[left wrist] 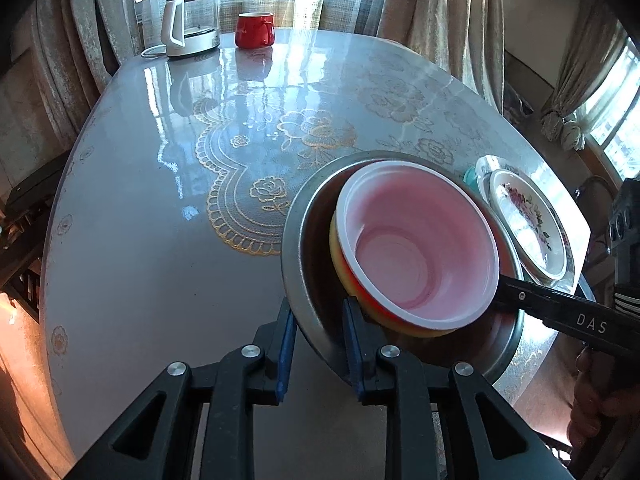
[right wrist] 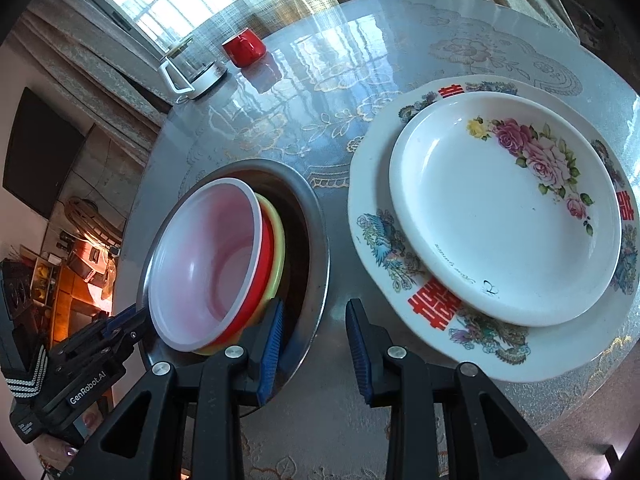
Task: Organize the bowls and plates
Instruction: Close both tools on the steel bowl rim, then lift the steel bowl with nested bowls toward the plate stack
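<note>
1. The red bowl (left wrist: 420, 240) sat tilted inside a yellow bowl (right wrist: 278, 240). Both were nested in the metal basin (left wrist: 304, 240) at the near edge of the bench (left wrist: 160, 200).
2. To the right of the basin, the small floral plate (right wrist: 500, 208) lay stacked on the large plate (right wrist: 372, 200).
3. The left hand-held gripper (left wrist: 320, 344) was nearly closed, pinching the basin's near rim with one pad outside and one inside.
4. The right hand-held gripper (right wrist: 316, 344) stood partly open and straddled the basin's right rim. Its inner pad was beside the yellow bowl, and it seemed to grip nothing.
5. The bowls looked like light, thin plastic: slippery and slightly flexible, so best pinched at the rim.
6. The basin seemed stiff and light, and its flat rim suited a pinch.
7. The plates appeared glossy, heavier and chippable, so an edge grip would need care.
</note>
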